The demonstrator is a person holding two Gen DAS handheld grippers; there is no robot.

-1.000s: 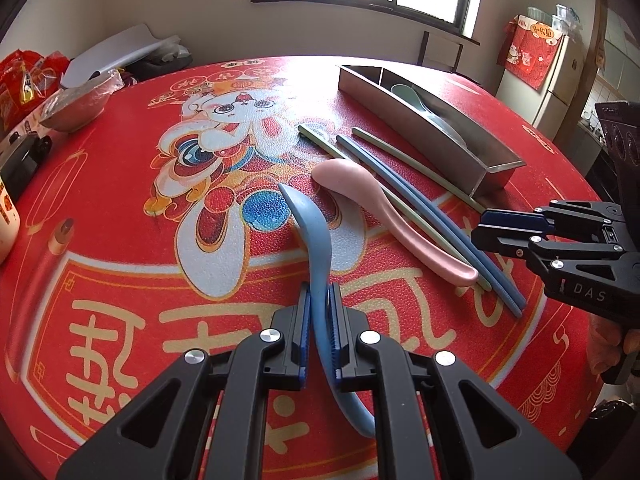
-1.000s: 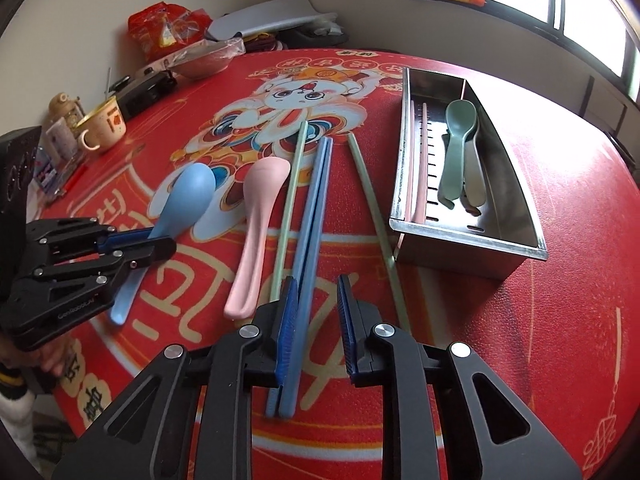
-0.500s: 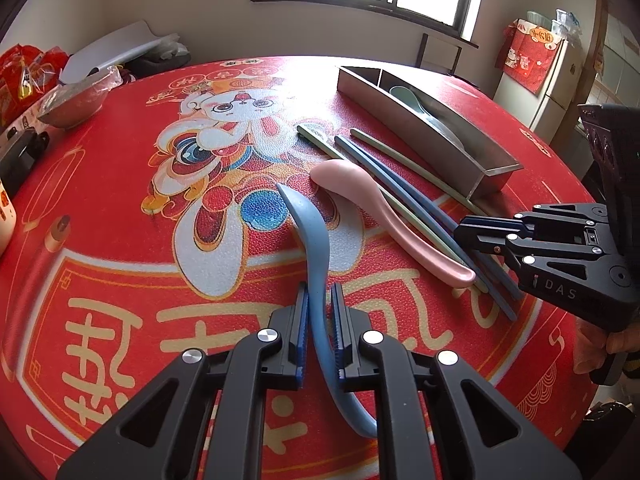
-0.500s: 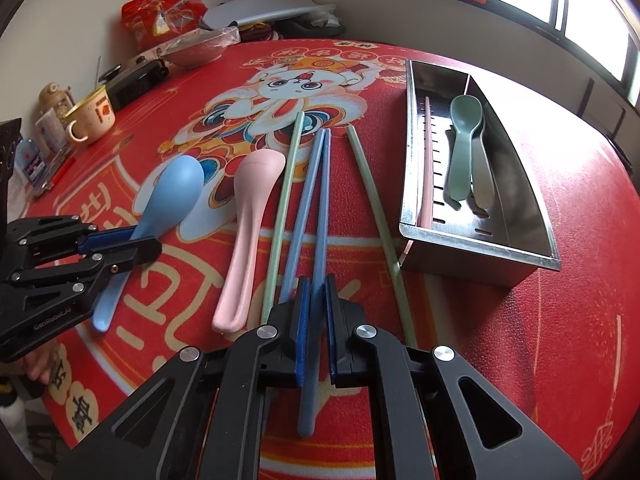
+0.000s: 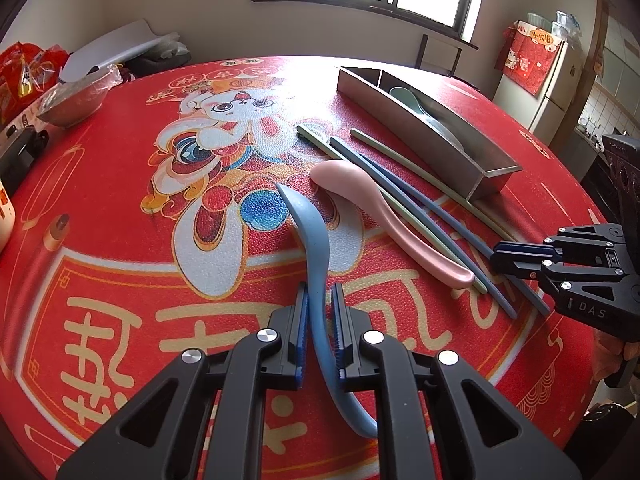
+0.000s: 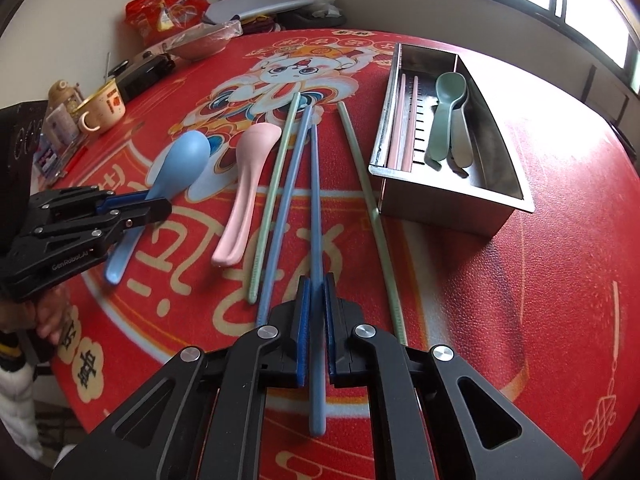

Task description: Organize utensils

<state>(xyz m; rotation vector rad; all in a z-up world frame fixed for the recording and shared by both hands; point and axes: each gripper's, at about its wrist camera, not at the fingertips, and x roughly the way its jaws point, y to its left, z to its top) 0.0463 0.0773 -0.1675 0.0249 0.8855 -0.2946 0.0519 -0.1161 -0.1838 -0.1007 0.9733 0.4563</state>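
The left tool [image 5: 320,320] is clamped on the blue spoon [image 5: 312,240], bowl on the red desk [image 5: 120,240]; the right tool [image 6: 316,304] is clamped on a blue chopstick [image 6: 314,200]; the tray [image 6: 440,196] lies far right.

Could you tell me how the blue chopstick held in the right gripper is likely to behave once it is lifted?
The blue chopstick looks straight and thin, so probably stiff and light. The right gripper pinches it near one end, so the long free end may droop or pivot. Its smooth surface could slip.
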